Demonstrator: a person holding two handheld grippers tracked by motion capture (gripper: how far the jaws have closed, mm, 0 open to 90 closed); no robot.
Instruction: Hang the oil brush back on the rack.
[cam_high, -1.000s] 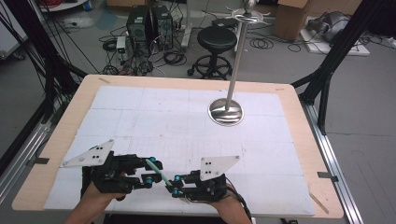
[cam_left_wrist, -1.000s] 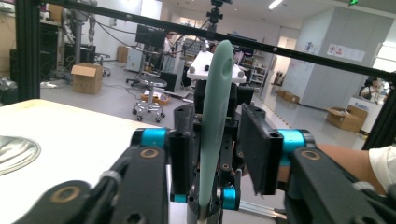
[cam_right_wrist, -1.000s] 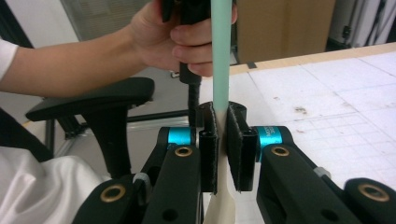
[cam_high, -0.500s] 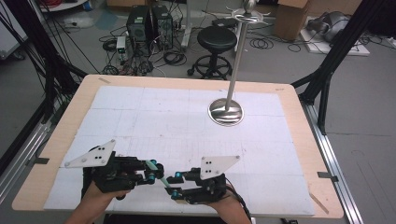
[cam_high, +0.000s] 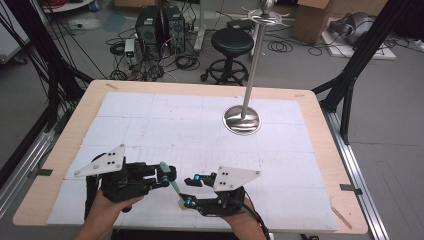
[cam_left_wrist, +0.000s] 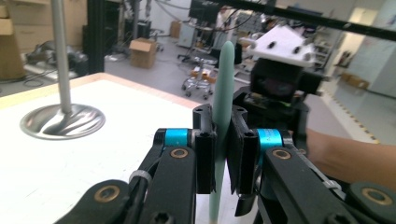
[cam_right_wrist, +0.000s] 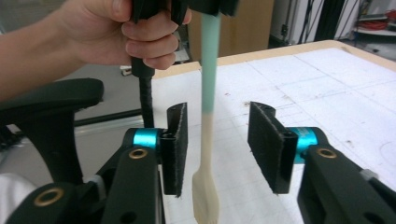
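A handover has just happened: my left hand-held gripper (cam_left_wrist: 223, 154) has closed its jaws on the green handle of the toothbrush (cam_left_wrist: 222, 98), while my right hand-held gripper (cam_right_wrist: 219, 144) has been opening its jaws and let go. So the toothbrush now hangs from the left one alone, low over the worktop (cam_high: 200, 125), well short of the metal stand (cam_high: 243, 117). The right one's pads (cam_right_wrist: 264, 140) stand spread on either side of the pale brush end, touching nothing.
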